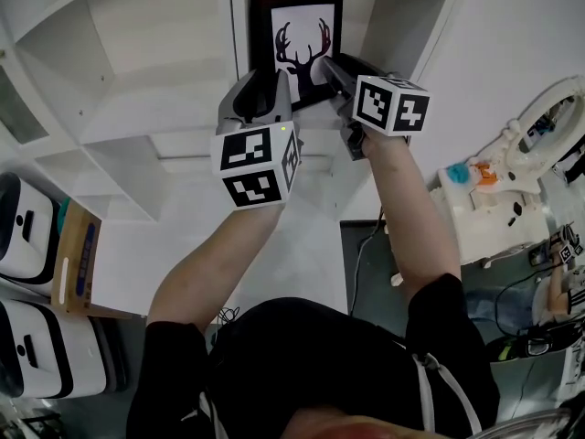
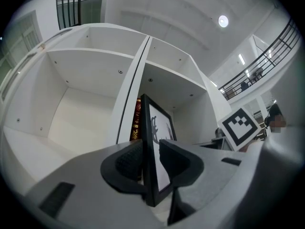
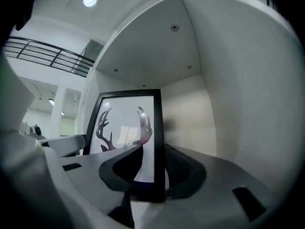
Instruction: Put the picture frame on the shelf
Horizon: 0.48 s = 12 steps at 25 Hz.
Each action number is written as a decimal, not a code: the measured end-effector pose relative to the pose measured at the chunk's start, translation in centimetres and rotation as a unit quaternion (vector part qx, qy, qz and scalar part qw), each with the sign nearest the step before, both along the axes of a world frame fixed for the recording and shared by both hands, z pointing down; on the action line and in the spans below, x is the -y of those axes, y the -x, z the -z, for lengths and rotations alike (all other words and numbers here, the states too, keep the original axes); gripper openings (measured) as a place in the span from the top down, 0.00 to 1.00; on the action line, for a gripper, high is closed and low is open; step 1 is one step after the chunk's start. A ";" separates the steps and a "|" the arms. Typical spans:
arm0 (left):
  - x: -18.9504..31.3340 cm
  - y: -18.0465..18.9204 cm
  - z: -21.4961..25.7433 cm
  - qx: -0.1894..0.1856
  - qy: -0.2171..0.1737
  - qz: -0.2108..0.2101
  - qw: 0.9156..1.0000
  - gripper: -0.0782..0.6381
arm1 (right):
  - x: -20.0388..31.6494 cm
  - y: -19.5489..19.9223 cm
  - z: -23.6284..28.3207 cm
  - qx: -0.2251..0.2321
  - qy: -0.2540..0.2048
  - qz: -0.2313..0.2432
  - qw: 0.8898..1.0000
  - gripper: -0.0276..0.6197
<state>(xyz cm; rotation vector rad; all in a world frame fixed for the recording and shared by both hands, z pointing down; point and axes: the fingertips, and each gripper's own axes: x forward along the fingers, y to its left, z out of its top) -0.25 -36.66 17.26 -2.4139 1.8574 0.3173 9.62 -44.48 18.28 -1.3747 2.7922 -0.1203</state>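
A: Where is the frame?

B: Upright inside the shelf, in the compartment just right of its tall divider, picture side facing out. I can't tell whether its bottom edge rests on the shelf board.

A: What holds it?

B: Both. The left hand-held gripper is clamped on the frame's lower left edge, one pad behind and one on the front. The right hand-held gripper pinches the lower right edge the same way.

A: Why two grips?

B: I'd say a thin, flat frame twists easily when held from one side. A grip at each edge keeps it square to the shelf's back wall and clear of the divider.

A: What's left?

B: Probably setting it down steady, then letting go.
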 end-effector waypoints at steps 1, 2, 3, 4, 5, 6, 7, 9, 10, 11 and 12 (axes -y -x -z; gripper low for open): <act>-0.1 0.1 0.0 0.000 -0.001 -0.002 1.000 0.75 | 0.3 0.3 -0.1 -0.001 0.007 0.009 1.000 0.75; -0.2 0.1 0.0 0.002 -0.003 -0.003 1.000 0.75 | 0.5 0.6 -0.2 -0.002 0.014 0.016 1.000 0.75; -0.3 0.1 0.1 0.005 -0.006 -0.004 1.000 0.75 | 0.8 0.9 -0.2 -0.001 0.021 0.023 1.000 0.75; -0.4 0.2 0.1 0.009 -0.009 -0.004 1.000 0.75 | 1.1 1.1 -0.3 0.001 0.027 0.030 0.999 0.75; -0.5 0.1 0.1 0.013 -0.011 -0.005 1.000 0.75 | 1.4 1.3 -0.2 0.003 0.032 0.035 0.999 0.75; -0.5 0.0 0.1 0.018 -0.012 -0.008 1.000 0.75 | 1.6 1.5 -0.2 0.003 0.036 0.040 0.999 0.75; -0.6 -0.3 -0.1 0.023 -0.010 -0.016 1.000 0.75 | 1.6 1.7 -0.1 0.003 0.038 0.047 0.998 0.76; -0.6 -1.8 -0.7 0.032 0.003 -0.049 0.998 0.77 | 1.2 2.8 0.3 0.003 0.042 0.081 0.996 0.82; -0.7 -2.9 -1.1 0.036 0.010 -0.065 0.997 0.77 | 0.8 3.3 0.5 0.002 0.043 0.097 0.994 0.88; -0.9 -3.9 -1.5 0.040 0.013 -0.075 0.996 0.77 | 0.5 3.6 0.8 -0.004 0.040 0.107 0.993 0.89; -1.1 -4.8 -1.8 0.045 0.013 -0.080 0.996 0.77 | 0.3 3.7 1.0 -0.012 0.035 0.109 0.993 0.89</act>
